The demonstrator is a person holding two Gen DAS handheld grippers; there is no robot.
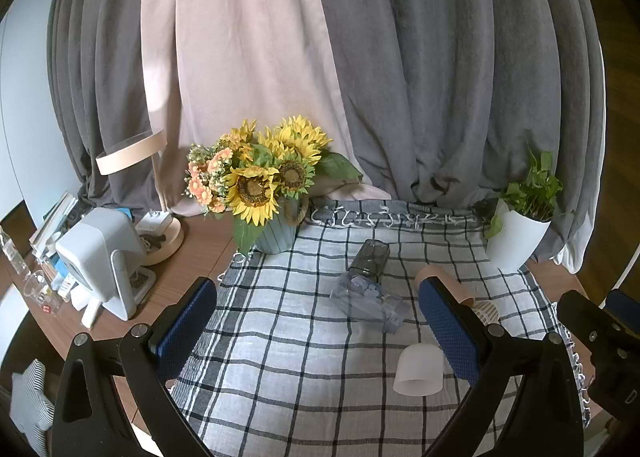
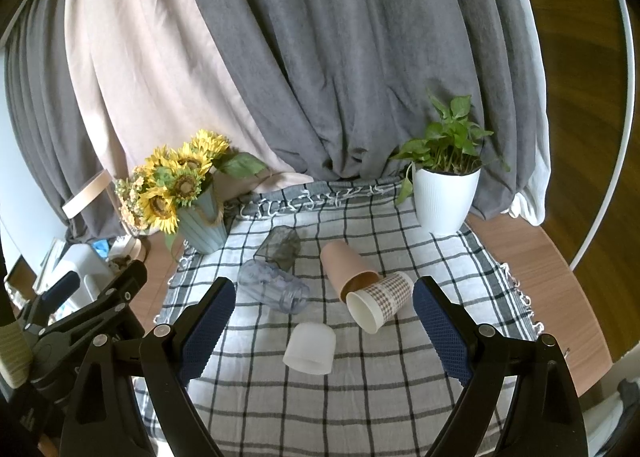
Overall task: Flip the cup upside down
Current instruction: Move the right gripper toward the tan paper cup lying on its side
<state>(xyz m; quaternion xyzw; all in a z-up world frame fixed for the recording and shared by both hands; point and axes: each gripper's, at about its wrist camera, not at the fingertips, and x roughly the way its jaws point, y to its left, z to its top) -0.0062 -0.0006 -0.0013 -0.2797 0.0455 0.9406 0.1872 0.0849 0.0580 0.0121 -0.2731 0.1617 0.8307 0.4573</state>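
Note:
Several cups are on the checked cloth [image 2: 360, 397]. A frosted white cup [image 2: 310, 348] stands upside down; it also shows in the left wrist view [image 1: 418, 370]. A clear ribbed cup [image 2: 274, 290], a dark grey cup [image 2: 280, 244], a tan paper cup [image 2: 346, 262] and a checked paper cup [image 2: 382, 300] lie on their sides. My right gripper [image 2: 324, 317] is open and empty, above and in front of the white cup. My left gripper [image 1: 318, 317] is open and empty, left of the white cup, in front of the clear cup [image 1: 366, 297].
A sunflower vase [image 2: 200, 231] stands at the cloth's back left and a white plant pot [image 2: 444, 199] at the back right. Curtains hang behind. A white appliance [image 1: 100, 257], a lamp base and clutter sit on the wooden table [image 1: 192, 257] to the left.

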